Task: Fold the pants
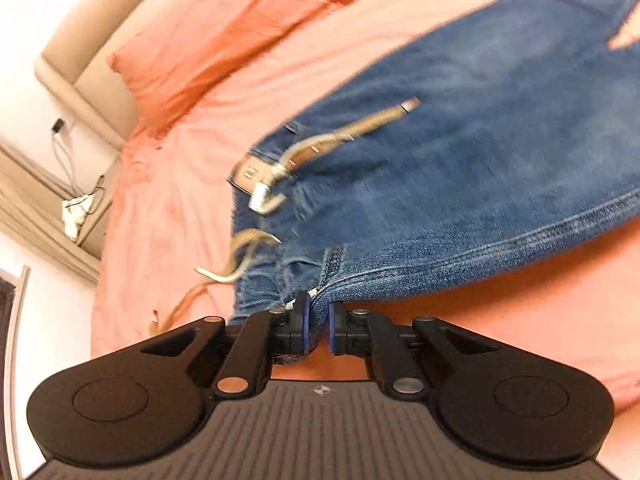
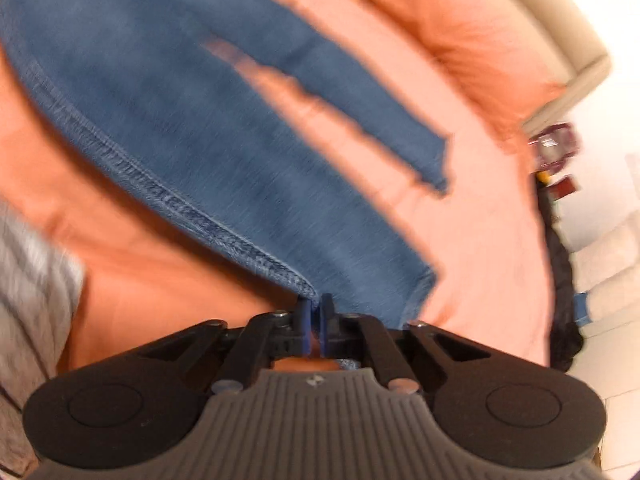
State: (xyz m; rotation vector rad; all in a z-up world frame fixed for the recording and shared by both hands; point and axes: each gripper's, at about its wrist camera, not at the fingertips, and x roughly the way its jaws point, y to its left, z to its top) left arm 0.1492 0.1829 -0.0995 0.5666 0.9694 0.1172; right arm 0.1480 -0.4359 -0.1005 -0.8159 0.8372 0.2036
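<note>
Jeans (image 1: 460, 152) spread across the pink bed sheet (image 1: 168, 208) — legs apart, no fold visible yet, drawstring (image 1: 320, 148) loose at mid-frame. Left gripper (image 1: 319, 326) clamped on the waistband corner, lower centre of its view. Right gripper (image 2: 316, 322) pinched on a leg hem, lower centre. Probably just starting — lengthwise fold and later folds all remaining.

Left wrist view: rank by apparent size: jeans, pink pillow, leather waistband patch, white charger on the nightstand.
1. jeans, the largest cloth area in frame.
2. pink pillow.
3 and 4. White charger and leather waistband patch look close in size; the charger lies farther off and the frame is blurred, so no ranking.
</note>
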